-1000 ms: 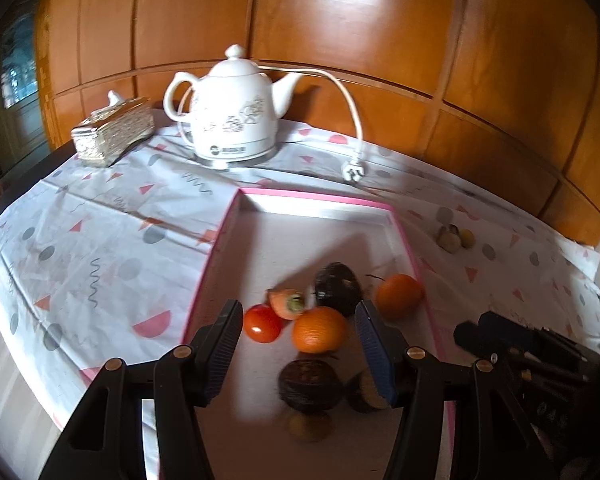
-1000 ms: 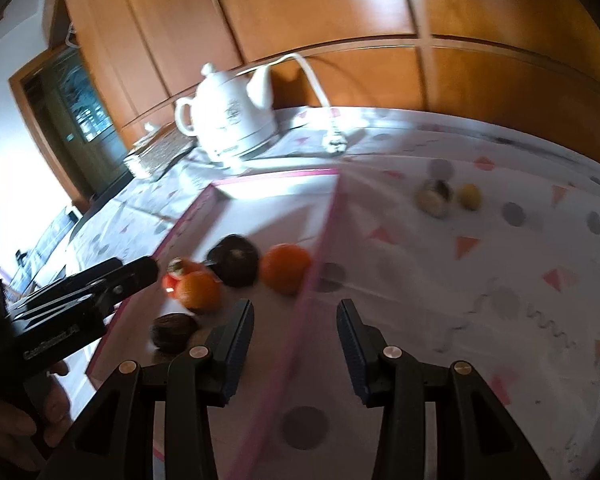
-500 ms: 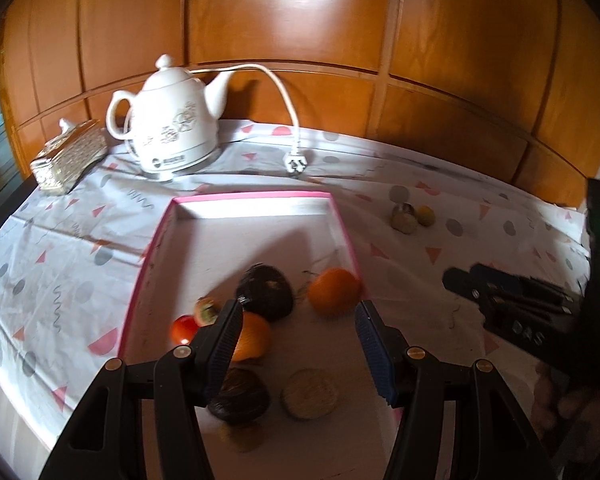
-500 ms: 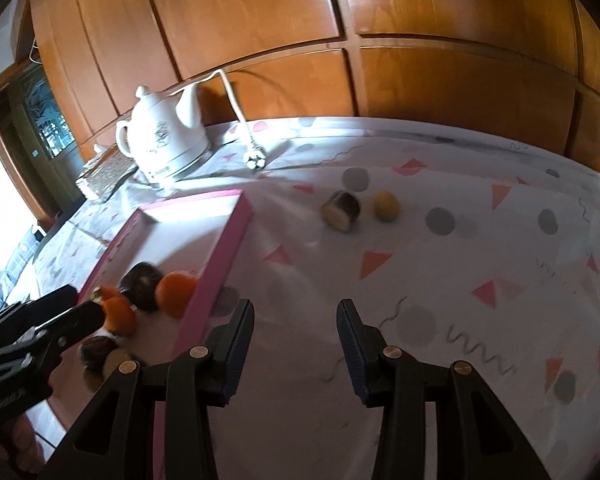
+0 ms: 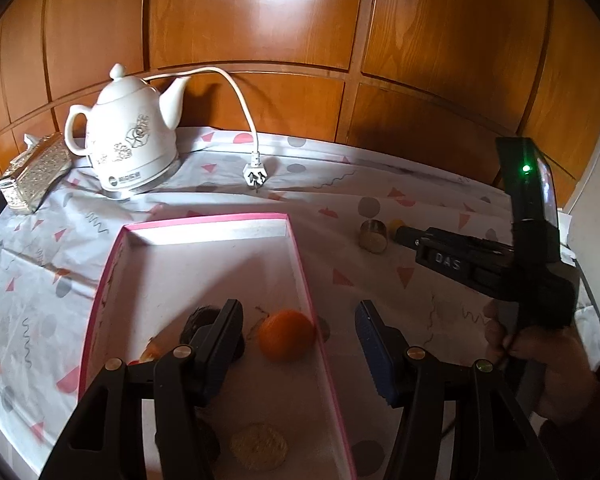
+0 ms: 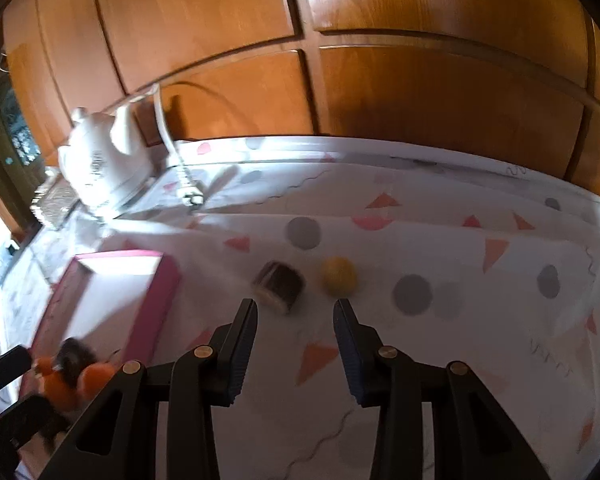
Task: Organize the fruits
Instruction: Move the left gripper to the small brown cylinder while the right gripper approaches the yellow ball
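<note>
Right claw: I've swung it off the pink-rimmed cardboard tray; wide, empty. Just ahead: brown cut fruit cylinder, small yellow round fruit, both awaiting collection.

Pink-rimmed tray, orange fruit, yellow fruit, white floral kettle

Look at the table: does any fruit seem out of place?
Yes. Two pieces lie on the tablecloth outside the pink tray: a brown cut fruit and a small yellow fruit. The other fruit, like the orange, sits inside the tray.
</note>
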`<state>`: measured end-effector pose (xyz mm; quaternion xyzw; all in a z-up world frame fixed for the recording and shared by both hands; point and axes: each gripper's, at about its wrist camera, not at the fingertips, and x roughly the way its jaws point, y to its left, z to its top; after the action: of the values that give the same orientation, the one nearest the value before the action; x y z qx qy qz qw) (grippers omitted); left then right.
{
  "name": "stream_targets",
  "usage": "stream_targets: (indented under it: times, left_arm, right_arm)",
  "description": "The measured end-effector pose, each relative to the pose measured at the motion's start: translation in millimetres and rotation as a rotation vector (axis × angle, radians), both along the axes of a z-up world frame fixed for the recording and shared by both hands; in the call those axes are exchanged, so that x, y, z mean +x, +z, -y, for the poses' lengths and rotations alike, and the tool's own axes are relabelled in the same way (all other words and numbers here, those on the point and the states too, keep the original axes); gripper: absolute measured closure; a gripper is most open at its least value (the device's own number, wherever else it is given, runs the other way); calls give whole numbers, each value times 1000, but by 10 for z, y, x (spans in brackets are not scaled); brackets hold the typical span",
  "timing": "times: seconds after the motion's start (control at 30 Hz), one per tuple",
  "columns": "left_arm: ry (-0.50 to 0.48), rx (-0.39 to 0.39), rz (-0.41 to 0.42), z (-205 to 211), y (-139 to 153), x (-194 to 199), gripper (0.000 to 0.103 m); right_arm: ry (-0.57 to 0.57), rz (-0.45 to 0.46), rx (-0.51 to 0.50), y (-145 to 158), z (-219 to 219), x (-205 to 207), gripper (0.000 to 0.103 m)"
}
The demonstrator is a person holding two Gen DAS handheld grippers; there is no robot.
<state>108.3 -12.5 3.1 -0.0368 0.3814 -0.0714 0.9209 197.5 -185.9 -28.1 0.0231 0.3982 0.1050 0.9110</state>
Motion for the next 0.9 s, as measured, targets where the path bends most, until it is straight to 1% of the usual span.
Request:
stream_targets:
  times: [0.07,0.17,0.27,0.43,0.47,0.5,0.7,0.9]
  left_arm:
    - [3,-9,-10,2,-4,66,44]
    - [5,-24,-25,2,-29,147,44]
    - [1,-23,-30,32,-35,223,44]
    - [-9,-21,-35,104,-28,334,44]
    - [-10,-22,-39,118,-34,365,44]
    - [-11,-25,-47,136,-42,398,44]
    - [-20,-25,-72,280,-97,581,44]
    - [-22,-7,-73,476,-124,813,44]
  right_arm:
    - [-25,1,1,-19,50,74,63]
    - [-44,-1,-2,-56,105,163,71]
    - [-36,-12,-32,-125,75,261,71]
    - [-45,-41,-52,-261,55,402,71]
    - [-50,-42,-51,-283,64,426,74]
    - [-52,-46,-47,-298,75,447,79]
    - [-24,-32,-56,-328,98,432,80]
    - [-41,-26,-64,-312,180,396,80]
